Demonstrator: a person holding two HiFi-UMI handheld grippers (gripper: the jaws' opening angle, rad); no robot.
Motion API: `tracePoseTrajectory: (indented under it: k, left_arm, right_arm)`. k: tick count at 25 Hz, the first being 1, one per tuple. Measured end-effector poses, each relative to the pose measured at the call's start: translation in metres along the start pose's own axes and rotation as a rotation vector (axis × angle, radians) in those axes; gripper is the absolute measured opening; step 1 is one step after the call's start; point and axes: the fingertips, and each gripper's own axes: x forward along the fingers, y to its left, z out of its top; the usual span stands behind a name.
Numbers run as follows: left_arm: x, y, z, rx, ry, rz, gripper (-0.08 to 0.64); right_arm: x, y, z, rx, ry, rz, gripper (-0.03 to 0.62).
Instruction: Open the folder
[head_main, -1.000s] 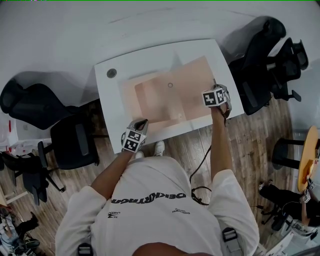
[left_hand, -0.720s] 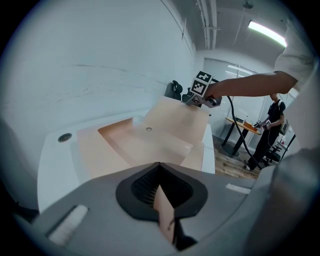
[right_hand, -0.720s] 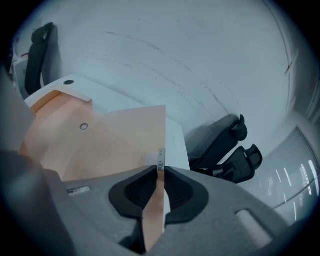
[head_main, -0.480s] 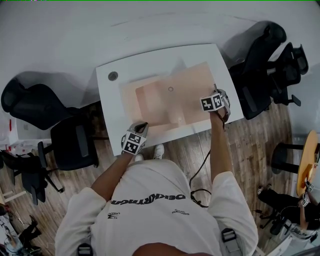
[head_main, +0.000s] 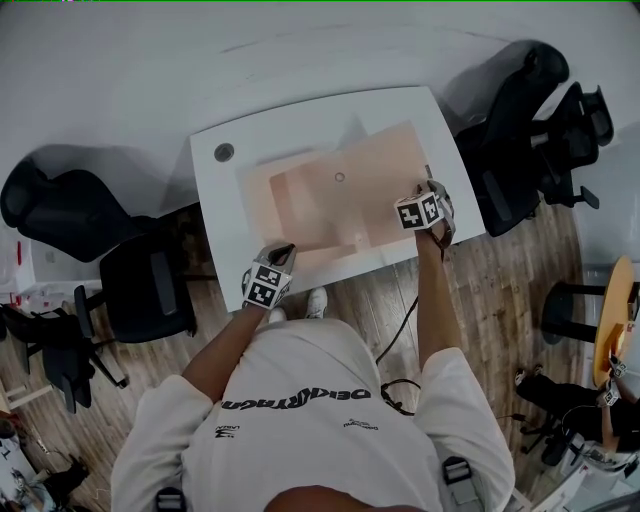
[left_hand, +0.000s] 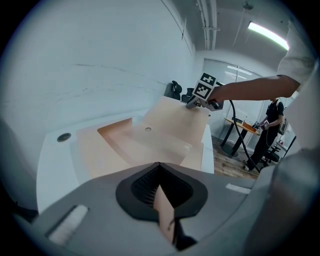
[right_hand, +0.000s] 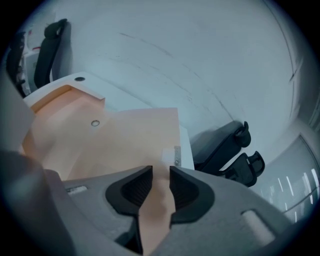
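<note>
Right gripper view, right gripper fingers newly spread round folder (pinched earlier), left gripper pinching its edge.

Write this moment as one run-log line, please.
folder: spread open on white desk | left gripper: clamped on near edge | right gripper: jaws just been opening, folder edge between them

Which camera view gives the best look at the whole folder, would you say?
The head view: the folder is nearly all visible, spread on the white table. The left gripper view sees it foreshortened from the near corner; the right gripper view shows mostly its right flap.
</note>
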Motion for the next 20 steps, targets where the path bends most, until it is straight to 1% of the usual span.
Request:
tracePoseTrajectory:
  k: [2, 5, 11, 15, 18, 20]
  left_arm:
    - [-0.001, 0.000, 0.001, 0.002, -0.002, -0.002, -0.008]
    - [0.001, 0.000, -0.001, 0.003, -0.005, -0.004, -0.008]
    - [-0.003, 0.000, 0.002, -0.018, -0.009, -0.011, -0.008]
    - [-0.006, 0.001, 0.007, -0.063, -0.031, -0.007, -0.008]
    - [-0.010, 0.003, 0.010, -0.105, -0.053, 0.000, -0.008]
    - [-0.013, 0.006, 0.013, -0.115, -0.067, 0.012, -0.008]
  right_arm:
    - [-0.003, 0.009, 0.002, 0.019, -0.003, 0.030, 0.123]
    - [-0.008, 0.017, 0.004, 0.060, -0.027, 0.042, 0.124]
    - [-0.028, 0.024, 0.018, 0.186, -0.119, 0.085, 0.120]
    - [-0.043, 0.032, 0.029, 0.295, -0.189, 0.150, 0.086]
    - [-0.051, 0.037, 0.031, 0.380, -0.234, 0.176, 0.069]
    - [-0.058, 0.041, 0.033, 0.425, -0.259, 0.192, 0.051]
